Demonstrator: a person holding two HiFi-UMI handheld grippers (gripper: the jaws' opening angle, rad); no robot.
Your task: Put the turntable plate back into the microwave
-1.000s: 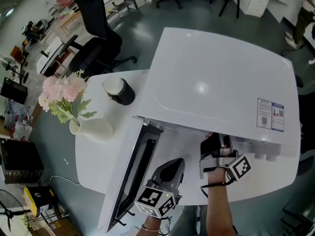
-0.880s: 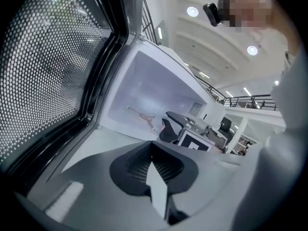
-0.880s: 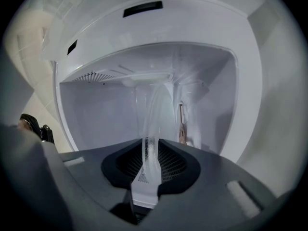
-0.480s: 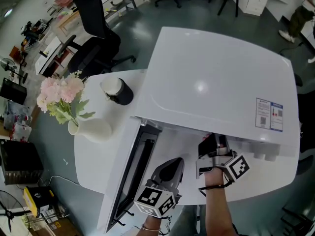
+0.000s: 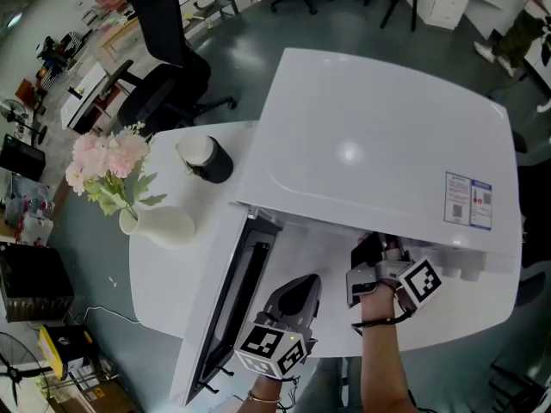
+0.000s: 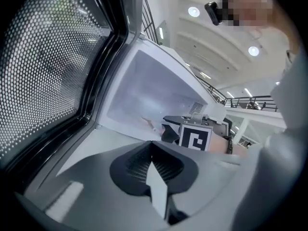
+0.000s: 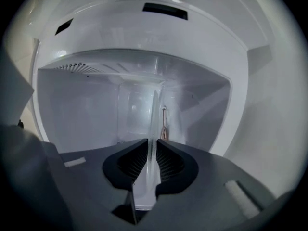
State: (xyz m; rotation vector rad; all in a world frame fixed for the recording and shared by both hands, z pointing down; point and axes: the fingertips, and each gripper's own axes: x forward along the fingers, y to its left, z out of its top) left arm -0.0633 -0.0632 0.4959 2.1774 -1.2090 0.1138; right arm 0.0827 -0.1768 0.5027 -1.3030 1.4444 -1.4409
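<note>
Currently the right gripper [image 7: 152, 146] is clamped on the plate [image 7: 155, 114]. Its two ribbed pads press on either face of the clear glass at the rim. In the right gripper view the plate appears edge-on, as an upright strip running forward from the jaws into the mouth of the cavity [image 7: 96, 109]. A rim grip of this kind probably keeps the gripper body behind the glass, so that only the plate has to pass through the opening. Since the plate stands on edge relative to the cavity floor, it will likely need turning flat before it can be seated. It is not yet set down. Whether it touches the floor cannot be told.

The left gripper [image 6: 152, 150] has its jaws together with nothing between them. It sits low in front of the microwave [image 5: 379, 136], between the right gripper and the door [image 6: 48, 71], and appears parked there to leave the opening free. Whether it touches the door cannot be told.

The door is swung fully out to the left, which gives straight access to the cavity. The microwave sits on a white table [image 5: 172, 265]. A vase [image 5: 159, 224] of pink flowers and a dark cup [image 5: 207, 157] stand beyond the door, well apart from the working area.
</note>
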